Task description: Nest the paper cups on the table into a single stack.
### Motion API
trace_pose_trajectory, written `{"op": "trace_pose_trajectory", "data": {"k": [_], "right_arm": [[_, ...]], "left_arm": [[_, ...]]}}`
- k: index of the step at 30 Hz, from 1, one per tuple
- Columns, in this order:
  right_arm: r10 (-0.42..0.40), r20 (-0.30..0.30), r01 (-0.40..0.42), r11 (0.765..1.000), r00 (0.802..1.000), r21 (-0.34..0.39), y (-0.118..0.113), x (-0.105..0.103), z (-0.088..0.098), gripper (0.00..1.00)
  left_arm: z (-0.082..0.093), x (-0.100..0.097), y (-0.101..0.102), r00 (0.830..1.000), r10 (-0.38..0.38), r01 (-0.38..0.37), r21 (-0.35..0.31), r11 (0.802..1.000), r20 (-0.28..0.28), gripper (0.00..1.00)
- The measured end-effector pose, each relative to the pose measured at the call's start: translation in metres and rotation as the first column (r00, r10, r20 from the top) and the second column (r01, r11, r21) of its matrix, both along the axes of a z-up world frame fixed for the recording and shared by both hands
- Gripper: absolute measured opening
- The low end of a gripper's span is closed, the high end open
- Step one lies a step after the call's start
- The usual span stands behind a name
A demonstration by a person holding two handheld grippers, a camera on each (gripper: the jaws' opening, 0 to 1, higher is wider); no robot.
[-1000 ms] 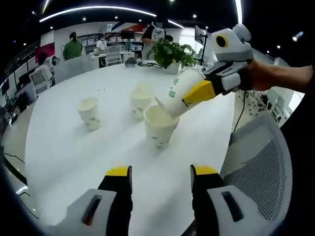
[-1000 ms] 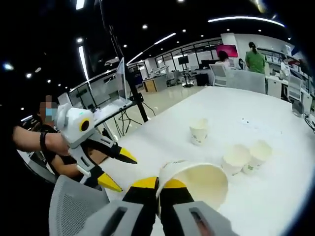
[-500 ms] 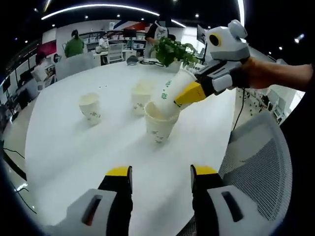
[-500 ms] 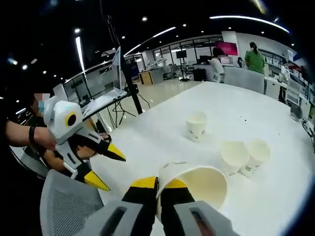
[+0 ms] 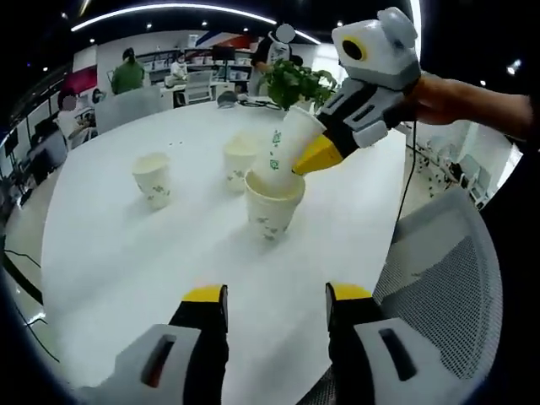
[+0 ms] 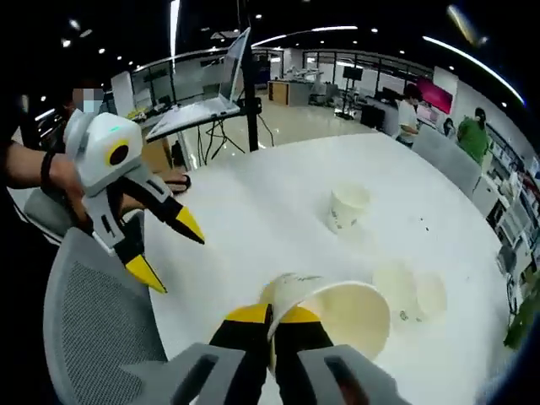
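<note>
White paper cup with green print (image 5: pixel 281 153) pinched at rim by right gripper (image 5: pixel 319 155), tilted, bottom entering standing paper cup (image 5: pixel 272 207). Risk: angled push jams or topples it. Left gripper (image 5: pixel 275 297) open, empty.

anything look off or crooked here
Only the held cup: the right tool has its base in the near cup, but it leans instead of sitting straight. The other cups stand upright, and nothing is spilled.

Four white paper cups with green print. A tilted cup (image 5: pixel 283 156) has its base sunk into the mouth of an upright cup (image 5: pixel 272 211) near the middle. Two more stand upright: one far behind (image 5: pixel 240 164), one apart to the left (image 5: pixel 153 179).
</note>
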State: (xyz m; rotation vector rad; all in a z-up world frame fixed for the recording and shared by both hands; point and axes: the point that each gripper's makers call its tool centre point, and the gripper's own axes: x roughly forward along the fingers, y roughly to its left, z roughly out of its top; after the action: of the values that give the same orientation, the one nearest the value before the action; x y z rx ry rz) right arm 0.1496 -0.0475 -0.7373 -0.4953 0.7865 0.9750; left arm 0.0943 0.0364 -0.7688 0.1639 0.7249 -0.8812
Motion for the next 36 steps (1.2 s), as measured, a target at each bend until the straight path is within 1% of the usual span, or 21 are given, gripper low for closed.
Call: {"op": "trace_pose_trajectory", "data": {"k": [4, 6, 7, 10, 14, 17, 19, 22, 30, 36], "right_arm": [[0.041, -0.022, -0.042, 0.996, 0.999, -0.073, -0.003, -0.002, -0.007, 0.00], [0.081, -0.020, -0.083, 0.987, 0.996, -0.140, -0.006, -0.001, -0.009, 0.00], [0.099, -0.022, -0.101, 0.983, 0.995, -0.156, -0.005, -0.001, -0.012, 0.00], [0.125, -0.033, -0.129, 0.976, 0.992, -0.176, -0.003, -0.004, -0.012, 0.00], [0.155, -0.052, -0.163, 0.966, 0.987, -0.199, 0.000, -0.004, -0.015, 0.00], [0.188, -0.065, -0.199, 0.950, 0.980, -0.241, 0.000, -0.007, -0.024, 0.00], [0.202, -0.078, -0.215, 0.944, 0.976, -0.252, 0.000, -0.009, -0.027, 0.00], [0.205, -0.081, -0.219, 0.943, 0.975, -0.251, 0.002, -0.007, -0.032, 0.00], [0.215, -0.078, -0.228, 0.940, 0.974, -0.254, 0.002, -0.003, -0.033, 0.03], [0.214, -0.065, -0.224, 0.944, 0.975, -0.242, 0.002, -0.003, -0.030, 0.06]], "left_arm": [[0.000, -0.001, -0.002, 1.000, -0.002, 0.002, -0.004, 1.000, 0.000, 0.43], [0.000, -0.001, -0.002, 1.000, -0.002, 0.002, -0.004, 1.000, 0.001, 0.43], [0.000, -0.001, -0.002, 1.000, -0.002, 0.002, -0.005, 1.000, 0.002, 0.43], [0.000, 0.000, -0.001, 1.000, 0.001, -0.001, -0.008, 1.000, 0.002, 0.43], [-0.003, 0.003, 0.002, 1.000, 0.008, -0.008, -0.009, 1.000, 0.000, 0.43], [-0.003, 0.002, 0.002, 1.000, 0.014, -0.014, -0.012, 1.000, -0.002, 0.43], [-0.003, 0.001, 0.001, 1.000, 0.013, -0.013, -0.012, 1.000, -0.003, 0.43], [-0.004, 0.000, 0.001, 1.000, 0.018, -0.018, -0.011, 1.000, -0.005, 0.43], [-0.006, 0.001, 0.003, 1.000, 0.026, -0.026, -0.012, 1.000, -0.008, 0.43], [-0.007, 0.001, 0.003, 1.000, 0.026, -0.026, -0.012, 1.000, -0.009, 0.43]]}}
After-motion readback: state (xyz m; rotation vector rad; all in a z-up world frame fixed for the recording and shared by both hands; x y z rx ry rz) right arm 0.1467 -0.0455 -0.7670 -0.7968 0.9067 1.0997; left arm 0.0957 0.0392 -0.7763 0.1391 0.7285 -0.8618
